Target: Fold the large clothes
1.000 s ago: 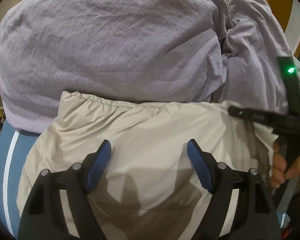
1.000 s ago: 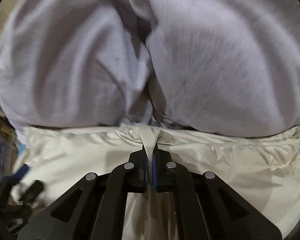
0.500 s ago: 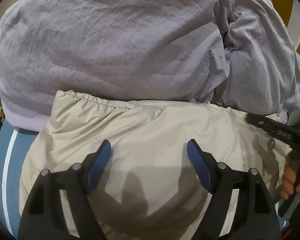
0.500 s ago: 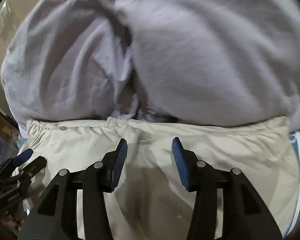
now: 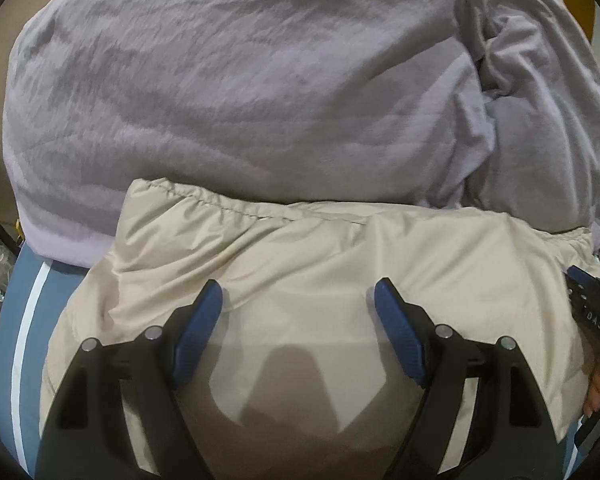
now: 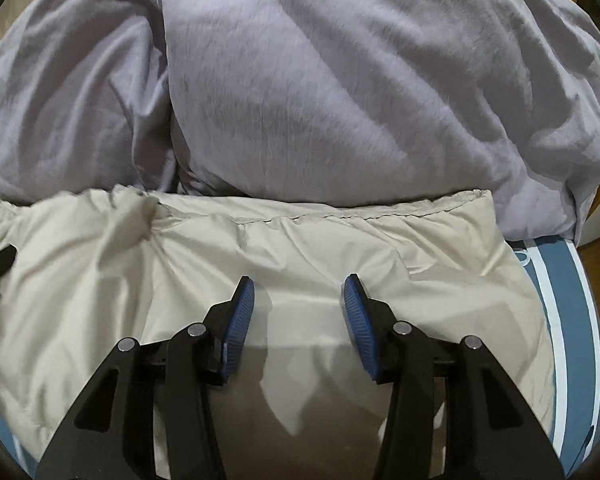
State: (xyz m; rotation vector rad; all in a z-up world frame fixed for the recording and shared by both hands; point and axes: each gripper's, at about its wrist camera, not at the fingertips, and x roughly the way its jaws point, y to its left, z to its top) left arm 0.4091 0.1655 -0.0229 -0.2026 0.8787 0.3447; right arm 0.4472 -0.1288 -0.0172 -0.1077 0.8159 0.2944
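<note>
Your right hand-held gripper [image 6: 299,294] has just been opening and now stands part open over the beige jacket [image 6: 320,248], nothing between its pads; your left hand-held gripper [image 5: 298,300] hangs wide and empty above the same jacket. It fills the lower half of both frames, folded, with the lilac garment [image 5: 240,88] heaped above it. Expect thin, slippery, light, puffy cloth: pinch the stitched hem [image 6: 380,216], where layers bunch.
</note>
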